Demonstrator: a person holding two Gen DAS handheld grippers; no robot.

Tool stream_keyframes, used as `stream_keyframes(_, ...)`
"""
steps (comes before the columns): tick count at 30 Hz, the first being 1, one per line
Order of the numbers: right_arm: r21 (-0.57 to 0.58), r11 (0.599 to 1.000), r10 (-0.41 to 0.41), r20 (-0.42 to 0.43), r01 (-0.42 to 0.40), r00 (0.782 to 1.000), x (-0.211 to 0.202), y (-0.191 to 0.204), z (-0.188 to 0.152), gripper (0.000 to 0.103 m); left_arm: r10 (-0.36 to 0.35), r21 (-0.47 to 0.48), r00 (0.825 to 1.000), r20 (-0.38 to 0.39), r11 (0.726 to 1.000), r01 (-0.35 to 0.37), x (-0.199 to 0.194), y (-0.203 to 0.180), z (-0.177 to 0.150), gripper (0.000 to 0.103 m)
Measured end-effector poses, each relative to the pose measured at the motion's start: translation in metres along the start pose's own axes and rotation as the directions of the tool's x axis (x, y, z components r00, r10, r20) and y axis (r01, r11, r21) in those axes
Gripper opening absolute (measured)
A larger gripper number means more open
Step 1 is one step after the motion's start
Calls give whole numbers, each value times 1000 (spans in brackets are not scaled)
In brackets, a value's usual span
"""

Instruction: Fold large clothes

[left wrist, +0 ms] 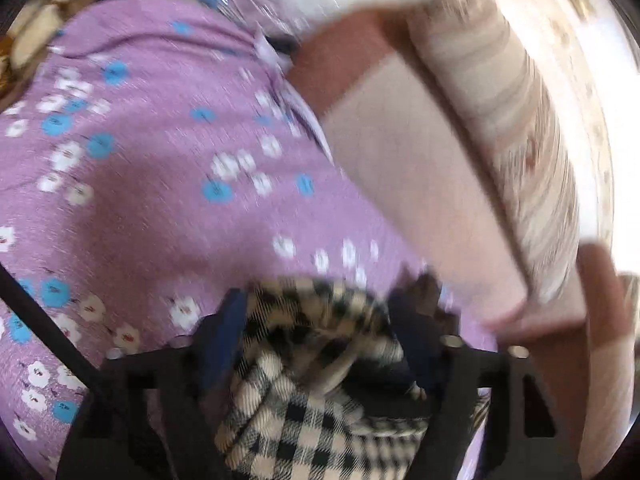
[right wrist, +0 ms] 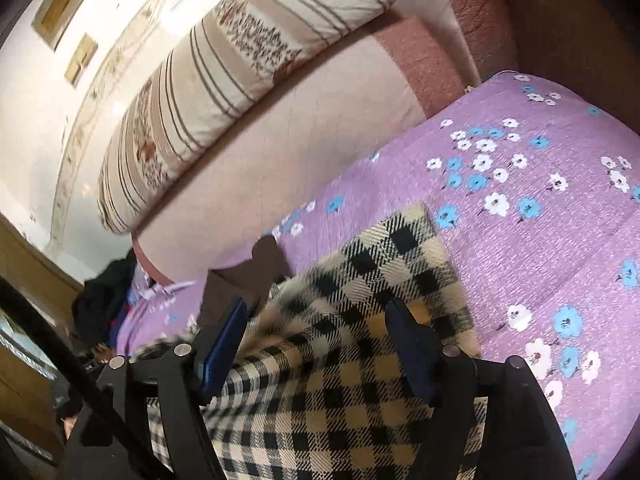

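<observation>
Left wrist view, blurred: left gripper [left wrist: 320, 320] has bunched checked garment [left wrist: 304, 400] between its fingers, looks clamped on it, over the purple flowered bedspread [left wrist: 140, 184]. Striped pillow [left wrist: 492, 120] sits at right.

Right wrist view: right gripper [right wrist: 316, 320] straddles the same garment [right wrist: 360, 340], jaws fairly wide; whether it actually pinches cloth, cannot tell.

Risk: thick woolly weave could slip from a loose grip, or the bunch could drag and crease, skewing the fold. Bedspread looks crinkly; pillow soft, plump.

Bunched black-and-cream checked garment [right wrist: 360, 320] on bed
</observation>
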State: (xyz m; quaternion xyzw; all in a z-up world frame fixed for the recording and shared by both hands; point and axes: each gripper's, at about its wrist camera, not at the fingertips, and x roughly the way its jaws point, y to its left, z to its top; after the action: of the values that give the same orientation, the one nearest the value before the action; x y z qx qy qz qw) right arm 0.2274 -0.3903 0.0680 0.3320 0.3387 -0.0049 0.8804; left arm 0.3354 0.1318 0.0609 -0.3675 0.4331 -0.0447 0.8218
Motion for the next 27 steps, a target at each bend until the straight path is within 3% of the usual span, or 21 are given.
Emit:
stream_keyframes(4,-53,999,9,-8,-10,1000,-5,16,-3,76,-36,-55,999,-6,998,35,-11,5,11,77)
stream_keyframes(9,-216,976,-6,-42,-4,999,0,60,-19,76,76,92,997,-4,993,-76,-28,4,-1,77)
stream_keyframes(15,-296,954,-61,-83,34,995,8,67,-37,76,123,159,991,-48,981,-114,-38,30,-29,77)
stream_keyframes(22,-211,974,-103,-82,83,991,-26,35,-40,76,107,177,987,-120,981,-85,-46,60,-71,77)
stream_keyframes(27,-107,994,-35,-104,24,994,-73,12,-57,77,60,192,985,-160,981,-29,-53,70,-91,78)
